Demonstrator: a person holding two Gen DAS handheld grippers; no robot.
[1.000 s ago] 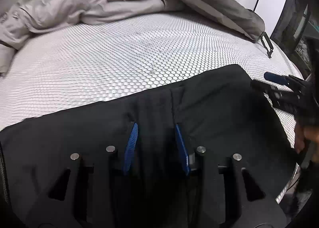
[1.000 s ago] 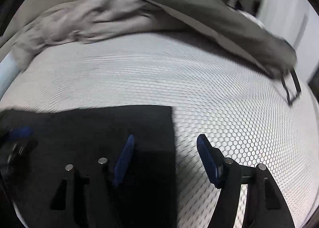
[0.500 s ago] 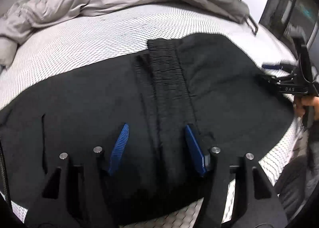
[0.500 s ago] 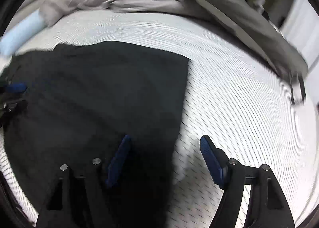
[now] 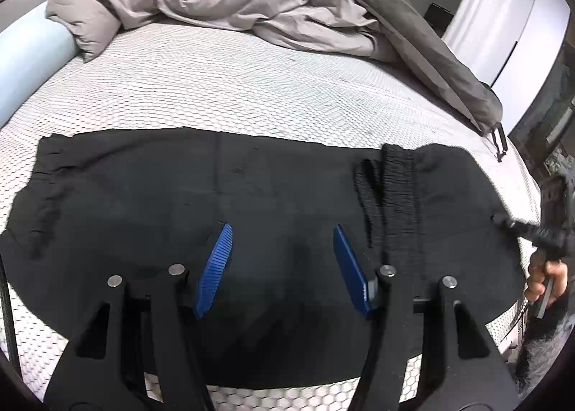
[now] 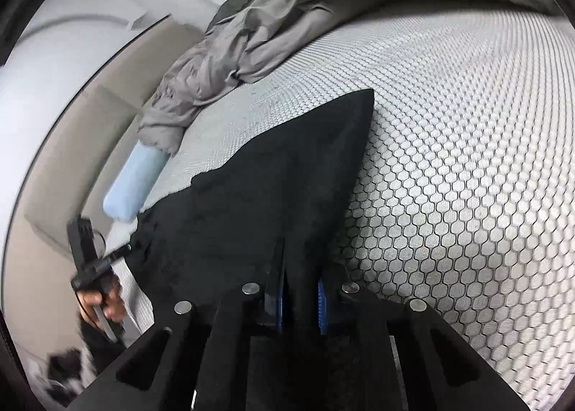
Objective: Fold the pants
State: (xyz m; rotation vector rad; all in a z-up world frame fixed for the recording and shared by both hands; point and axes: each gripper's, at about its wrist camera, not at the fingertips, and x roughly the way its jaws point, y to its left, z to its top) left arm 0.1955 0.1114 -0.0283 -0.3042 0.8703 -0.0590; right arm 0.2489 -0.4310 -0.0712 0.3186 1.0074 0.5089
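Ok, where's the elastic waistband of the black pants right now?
In the left wrist view the waistband lies right of centre on the black pants, beside the open left tongs.

No legible text, labels, brands, numbers or signs in either view.
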